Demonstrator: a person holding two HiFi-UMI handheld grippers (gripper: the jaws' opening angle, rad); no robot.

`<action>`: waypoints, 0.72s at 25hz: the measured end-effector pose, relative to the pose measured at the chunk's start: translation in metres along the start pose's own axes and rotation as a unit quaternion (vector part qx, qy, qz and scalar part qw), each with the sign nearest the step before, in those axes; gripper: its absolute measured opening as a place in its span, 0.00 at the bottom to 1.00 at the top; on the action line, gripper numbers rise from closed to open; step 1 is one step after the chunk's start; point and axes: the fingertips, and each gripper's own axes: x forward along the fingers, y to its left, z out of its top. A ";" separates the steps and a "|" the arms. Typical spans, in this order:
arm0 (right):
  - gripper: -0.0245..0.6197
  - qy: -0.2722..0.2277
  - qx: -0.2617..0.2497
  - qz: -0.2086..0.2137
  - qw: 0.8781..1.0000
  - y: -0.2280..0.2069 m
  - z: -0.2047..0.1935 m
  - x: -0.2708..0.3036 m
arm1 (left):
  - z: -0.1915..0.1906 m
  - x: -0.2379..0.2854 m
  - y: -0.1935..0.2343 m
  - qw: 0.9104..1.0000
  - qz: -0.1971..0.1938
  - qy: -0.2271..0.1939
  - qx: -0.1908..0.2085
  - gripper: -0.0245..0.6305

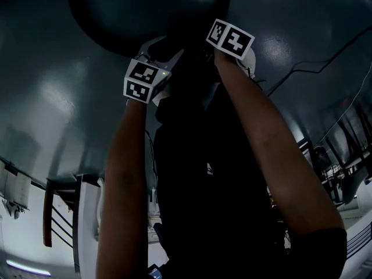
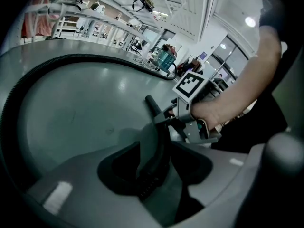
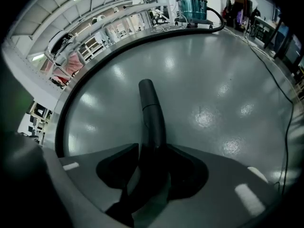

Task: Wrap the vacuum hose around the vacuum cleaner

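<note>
**Head view, badly underexposed.** The person's two forearms and dark clothing fill the centre. The fingertips of both tools are lost in shadow beyond their marker cubes.

**Left.** The left gripper has its jaws closed at a middling width on the ribbed part of the vacuum hose. The ribs are barely readable in the dark between the pads. From there the hose sweeps in a wide loop across the floor to the vacuum cleaner. This is a teal drum with a red top, standing well apart at the far side and small in both gripper views.

**Right.** The right gripper clamps the smooth black end tube, whose tip juts out past the jaws.

**Surface.** The glossy grey floor mirrors the ceiling lights, and a thin cable trails along its right side.

**Room.** White racks line the far wall, but their contents are too small to make out.
</note>
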 end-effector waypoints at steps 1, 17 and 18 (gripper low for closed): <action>0.32 -0.001 0.001 -0.001 1.000 0.001 0.000 0.001 | -0.001 -0.001 0.000 1.000 -0.001 0.001 0.000 0.34; 0.29 -0.024 -0.033 -0.011 0.999 0.012 0.018 -0.041 | 0.008 -0.032 -0.018 1.000 0.003 0.000 -0.007 0.33; 0.29 -0.027 -0.038 -0.011 0.999 0.013 0.022 -0.049 | 0.012 -0.036 -0.022 1.000 0.003 -0.001 -0.008 0.33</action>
